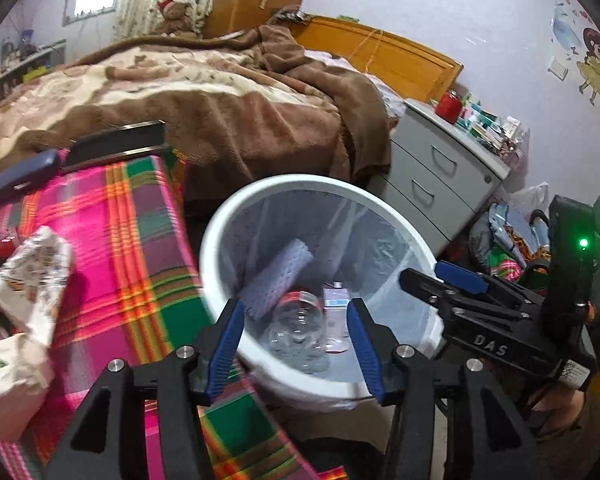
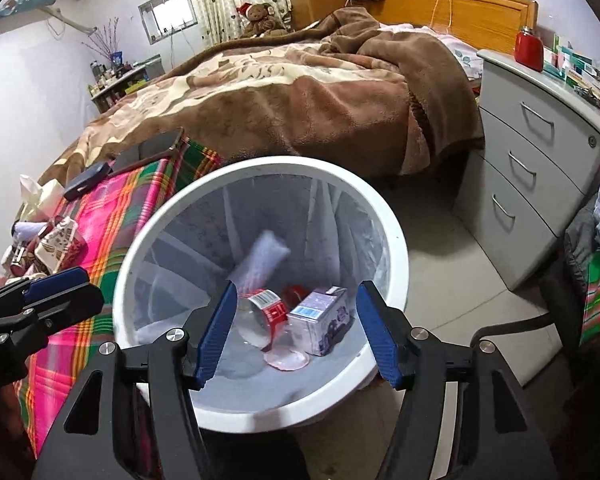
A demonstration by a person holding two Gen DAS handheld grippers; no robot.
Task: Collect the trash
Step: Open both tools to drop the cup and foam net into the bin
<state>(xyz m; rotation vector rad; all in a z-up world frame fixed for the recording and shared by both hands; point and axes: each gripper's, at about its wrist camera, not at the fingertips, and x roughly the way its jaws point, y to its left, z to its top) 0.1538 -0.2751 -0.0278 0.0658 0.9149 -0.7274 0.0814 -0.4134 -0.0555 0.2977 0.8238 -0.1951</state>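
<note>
Looking down, we see the white bin [image 2: 396, 240] beside the plaid-covered bench [image 1: 132, 248], holding a clear bottle [image 2: 260, 316] with a red barcode label and a purple carton [image 2: 320, 320]. Right gripper [image 2: 296, 332], marked "DAS", and left gripper [image 1: 296, 344] hover with jaws wide, empty.

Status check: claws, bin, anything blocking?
Both claws, left and right, open, empty, over bin. Bottle, carton, foam inside. Nothing blocking.
</note>
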